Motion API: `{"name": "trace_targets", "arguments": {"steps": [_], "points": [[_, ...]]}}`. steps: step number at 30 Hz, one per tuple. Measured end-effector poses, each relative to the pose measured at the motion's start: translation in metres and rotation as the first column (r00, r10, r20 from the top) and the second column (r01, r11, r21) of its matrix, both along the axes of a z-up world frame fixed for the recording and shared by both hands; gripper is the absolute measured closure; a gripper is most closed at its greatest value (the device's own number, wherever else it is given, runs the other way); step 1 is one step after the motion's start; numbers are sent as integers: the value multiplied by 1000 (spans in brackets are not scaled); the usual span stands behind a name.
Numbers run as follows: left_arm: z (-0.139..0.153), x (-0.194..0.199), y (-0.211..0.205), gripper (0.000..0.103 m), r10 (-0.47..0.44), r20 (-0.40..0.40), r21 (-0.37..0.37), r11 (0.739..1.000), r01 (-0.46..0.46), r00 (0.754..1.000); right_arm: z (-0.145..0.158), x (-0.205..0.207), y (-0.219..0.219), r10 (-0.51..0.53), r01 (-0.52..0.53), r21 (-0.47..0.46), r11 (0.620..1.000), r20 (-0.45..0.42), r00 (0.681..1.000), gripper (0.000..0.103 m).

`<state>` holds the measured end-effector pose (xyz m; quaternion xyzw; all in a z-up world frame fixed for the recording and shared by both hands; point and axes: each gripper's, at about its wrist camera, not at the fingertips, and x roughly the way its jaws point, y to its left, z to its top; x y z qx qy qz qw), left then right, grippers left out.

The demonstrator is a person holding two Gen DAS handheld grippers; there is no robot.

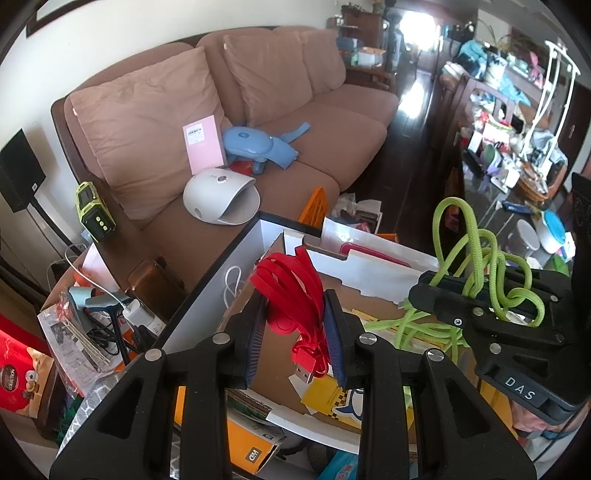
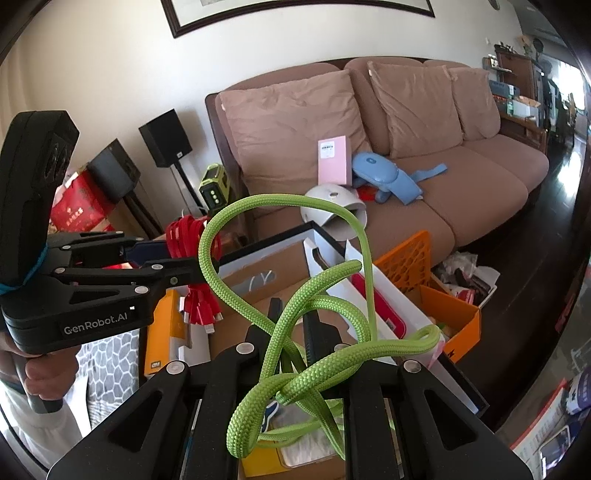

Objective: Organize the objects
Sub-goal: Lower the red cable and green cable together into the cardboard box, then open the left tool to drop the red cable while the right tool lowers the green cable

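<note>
You held the left gripper (image 1: pixel 295 317) tilted down over the box (image 1: pixel 255 236), its jaws pinching the red cable (image 1: pixel 291 291) bundle. Your right gripper (image 2: pixel 291 325) angled down just beside it, jaws pressed on the tangled green cord (image 2: pixel 295 317) above the box.

Brown three-seat sofa (image 2: pixel 369 155) against white wall (image 2: pixel 110 74), framed picture (image 2: pixel 295 14) above, dark wooden floor (image 1: pixel 410 110) gleaming under daylight.

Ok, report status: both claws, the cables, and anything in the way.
Left claw shut on red cable. Right claw shut on green cord, loops tangled. Both over open box, cluttered with papers.
</note>
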<state>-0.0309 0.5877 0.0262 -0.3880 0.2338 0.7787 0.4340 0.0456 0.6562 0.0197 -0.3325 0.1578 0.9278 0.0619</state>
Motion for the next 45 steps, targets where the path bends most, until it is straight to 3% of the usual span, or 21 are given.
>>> {"name": "trace_targets", "arguments": {"steps": [26,32,36,45], "points": [[-4,8,6,75,-54,25,-8,998,55,998,-9,-7,4,11,-8,-32,999,69,998,89],[-6,7,6,75,-55,25,-16,998,56,998,-11,-8,5,7,-4,-37,999,78,997,82],[-10,7,8,75,-59,28,-30,998,60,998,-10,-8,6,-5,8,-36,999,76,997,64],[-15,9,11,75,-70,29,-47,996,72,997,-10,-7,9,-23,26,-37,999,79,997,56]]}}
